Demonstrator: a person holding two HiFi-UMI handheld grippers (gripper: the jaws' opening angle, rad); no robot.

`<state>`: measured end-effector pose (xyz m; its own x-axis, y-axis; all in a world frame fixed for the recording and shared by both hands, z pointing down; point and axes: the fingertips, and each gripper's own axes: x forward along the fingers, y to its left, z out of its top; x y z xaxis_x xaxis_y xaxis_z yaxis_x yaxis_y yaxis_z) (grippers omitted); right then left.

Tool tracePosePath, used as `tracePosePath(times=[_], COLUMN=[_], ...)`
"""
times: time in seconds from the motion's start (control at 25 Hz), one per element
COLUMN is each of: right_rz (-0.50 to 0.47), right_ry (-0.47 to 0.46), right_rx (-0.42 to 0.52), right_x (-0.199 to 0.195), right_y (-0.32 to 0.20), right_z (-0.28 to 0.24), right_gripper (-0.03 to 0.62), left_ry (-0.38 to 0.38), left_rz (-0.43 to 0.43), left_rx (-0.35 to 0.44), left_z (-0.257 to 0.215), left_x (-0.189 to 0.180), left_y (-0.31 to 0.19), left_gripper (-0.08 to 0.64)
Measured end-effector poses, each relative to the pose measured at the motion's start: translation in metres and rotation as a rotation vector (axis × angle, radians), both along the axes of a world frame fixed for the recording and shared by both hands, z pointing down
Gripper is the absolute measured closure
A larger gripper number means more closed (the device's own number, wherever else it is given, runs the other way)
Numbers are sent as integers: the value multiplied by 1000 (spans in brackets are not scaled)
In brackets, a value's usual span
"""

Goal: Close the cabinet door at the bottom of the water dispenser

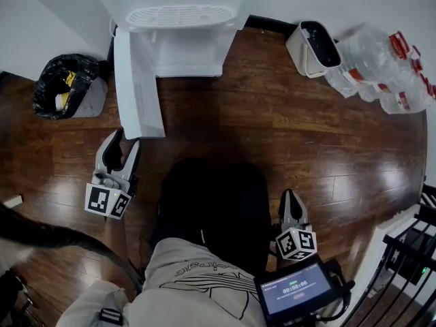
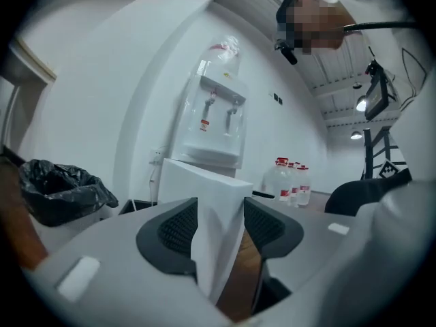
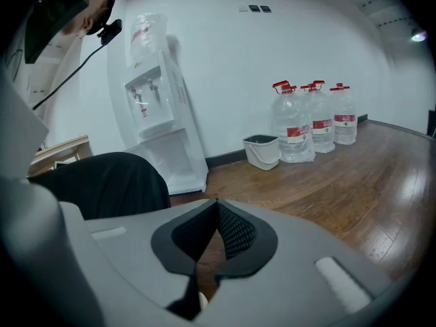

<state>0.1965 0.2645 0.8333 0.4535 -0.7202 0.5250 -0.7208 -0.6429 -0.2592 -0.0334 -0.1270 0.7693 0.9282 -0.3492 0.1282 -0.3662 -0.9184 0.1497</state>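
Standing open at the upper left of the head view, the white cabinet door [image 1: 136, 80] swings out from the base of the water dispenser [image 1: 180, 19] toward the lower part of the frame. Its free edge ends just at the left gripper [image 1: 127, 142]. In the left gripper view the jaws are spread, and that edge of the door [image 2: 216, 196] runs between the two ribbed pads [image 2: 178, 229] – close against the left one, with a strip of wooden floor showing before the right one.

The right gripper [image 1: 291, 197] hangs low at the lower right of the head view, well apart from the door. Its jaws are pressed together with nothing in them – the right gripper view shows the pads meeting.

A bin lined with a black bag [image 1: 61, 84] sits left of the dispenser, and water bottles [image 1: 381, 73] stand at the upper right.
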Motion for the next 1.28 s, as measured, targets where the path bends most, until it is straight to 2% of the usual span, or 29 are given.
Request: tracePosePath(times=[0.12, 0.24, 0.36, 0.4, 0.44, 0.48, 0.6, 0.64, 0.8, 1.08, 1.28], right_rz=[14, 64, 106, 106, 97, 82, 45, 49, 80, 88, 89], right_ry=[14, 0, -16, -14, -11, -5, 10, 5, -20, -30, -10], right_rx=[-35, -63, -65, -64, -63, -63, -70, -66, -43, -41, -70], right_x=[4, 5, 7, 9, 8, 6, 1, 2, 6, 6, 4], right_y=[15, 34, 45, 45, 44, 43, 41, 41, 44, 46, 57], right_z=[2, 5, 7, 6, 6, 4, 4, 4, 5, 8, 3], right_gripper=[589, 589, 589, 589, 589, 589, 589, 589, 589, 589, 589], left_ry=[57, 119, 234, 260, 264, 243, 137, 126, 147, 105, 79], left_rz=[58, 73, 118, 127, 132, 141, 191, 186, 118, 89, 107], left_rx=[-11, -32, -128, -167, -187, -184, -101, -86, -92, -103, -107], left_z=[1, 4, 7, 9, 12, 16, 24, 21, 14, 33, 48], left_x=[32, 69, 126, 146, 160, 170, 179, 179, 167, 157, 173], left_y=[12, 26, 40, 44, 50, 57, 70, 67, 44, 35, 44], left_gripper=[333, 331, 378, 412, 416, 419, 435, 451, 472, 472, 472])
